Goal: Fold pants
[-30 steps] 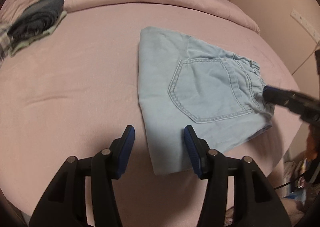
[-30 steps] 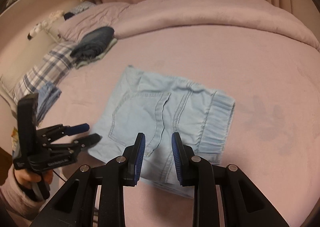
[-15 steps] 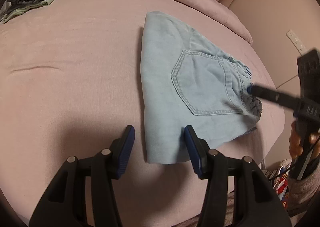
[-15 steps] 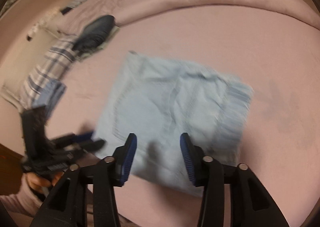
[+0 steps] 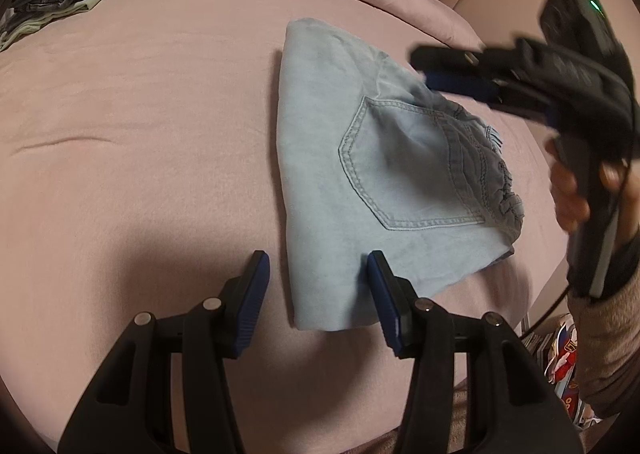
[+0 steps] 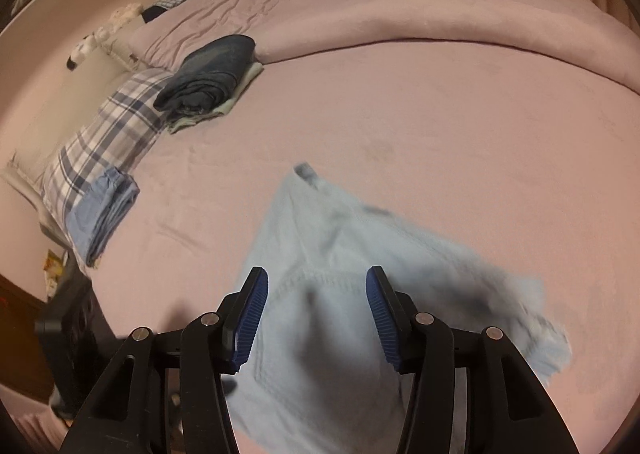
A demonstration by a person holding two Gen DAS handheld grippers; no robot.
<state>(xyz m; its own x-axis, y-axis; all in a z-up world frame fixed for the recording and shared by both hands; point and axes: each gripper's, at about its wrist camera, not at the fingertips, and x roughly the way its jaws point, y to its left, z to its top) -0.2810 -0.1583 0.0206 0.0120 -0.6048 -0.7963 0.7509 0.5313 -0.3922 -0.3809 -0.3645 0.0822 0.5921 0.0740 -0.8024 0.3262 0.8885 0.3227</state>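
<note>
The light blue denim pants (image 5: 384,182) lie folded into a flat square on the pink bed, back pocket up and elastic waistband at the right. My left gripper (image 5: 318,302) is open and empty, hovering over the near left corner of the fold. My right gripper (image 6: 316,314) is open and empty above the pants (image 6: 360,294), which look blurred in its view. In the left wrist view the right gripper (image 5: 456,72) hangs above the far waistband side, clear of the cloth.
A pile of dark folded clothes (image 6: 208,78) sits at the far left of the bed by a plaid pillow (image 6: 104,126) and a folded blue garment (image 6: 102,214). A rolled pink duvet (image 6: 440,10) runs along the back. The bed edge (image 5: 552,294) drops off right of the pants.
My right gripper opened wider, let go of the waistband and rose above the pants. My left gripper stayed open and drew slightly nearer the fold's corner.
</note>
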